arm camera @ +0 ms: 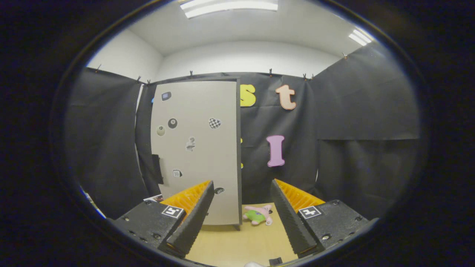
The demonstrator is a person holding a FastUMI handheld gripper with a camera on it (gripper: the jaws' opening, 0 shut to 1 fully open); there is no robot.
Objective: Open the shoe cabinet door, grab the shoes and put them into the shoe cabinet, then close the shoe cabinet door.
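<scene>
The shoe cabinet (pixel 196 148) stands upright on the wooden table (pixel 237 244), beyond my fingers and a little to their left. Its pale grey door faces me, dotted with small stickers. A black handle (pixel 157 168) sits on the door's left edge. I cannot tell whether the door is fully closed. My gripper (pixel 242 183) is open and well short of the cabinet, with nothing between its fingers. Its left finger overlaps the door's lower part in the view. A bit of something white (pixel 254 264) peeks out below the fingers; I cannot tell what it is.
A small pink and green plush toy (pixel 259 215) lies on the table just right of the cabinet's foot, ahead between the fingers. Black cloth walls close the booth behind and on both sides. A small printed card (pixel 156 198) lies by the cabinet's left foot.
</scene>
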